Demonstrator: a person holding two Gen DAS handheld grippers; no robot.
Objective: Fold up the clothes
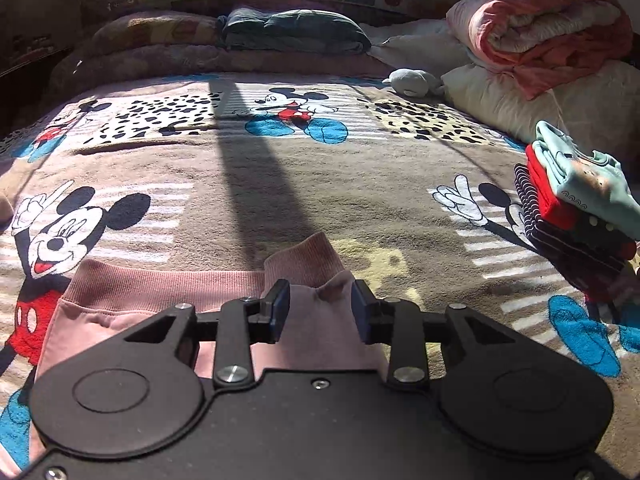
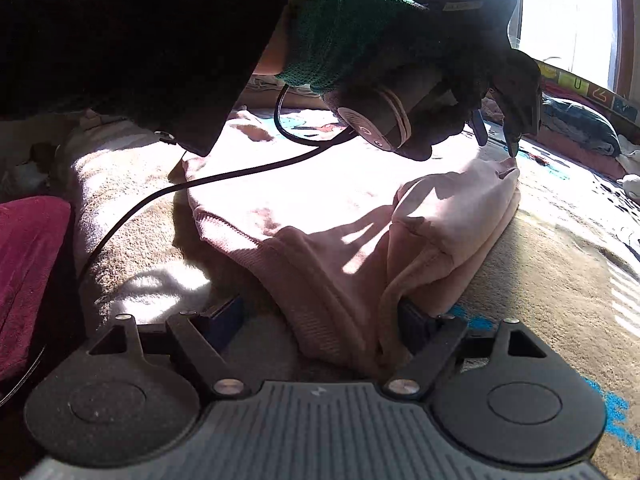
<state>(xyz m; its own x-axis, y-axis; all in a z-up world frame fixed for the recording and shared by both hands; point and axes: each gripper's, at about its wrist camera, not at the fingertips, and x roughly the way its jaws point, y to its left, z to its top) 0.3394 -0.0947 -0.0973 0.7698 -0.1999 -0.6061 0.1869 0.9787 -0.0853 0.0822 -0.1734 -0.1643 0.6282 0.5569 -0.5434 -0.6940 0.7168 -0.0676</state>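
A pink sweatshirt (image 2: pixel 320 216) lies on the bed (image 1: pixel 360 208), near its front edge, on a cartoon-mouse blanket (image 1: pixel 280 184). It is partly folded: one side is doubled over into a thick flap, and the ribbed hem faces the right wrist camera.

The left tongs (image 1: pixel 320 308) stand spread, a peak of pink cloth rising between the fingers without being pinched. From the right wrist view their tips sit at the far corner of the flap, touching or just above it; I cannot tell which. The right tongs (image 2: pixel 320 320) are spread wide around the near end of the flap, one finger tucked under the cloth.

The step in hand looks like a mid-fold regrasp. Next, both tongs probably need to close on the flap's two ends, then carry it across evenly.

A stack of folded clothes (image 1: pixel 576 204) waits at the bed's right edge.
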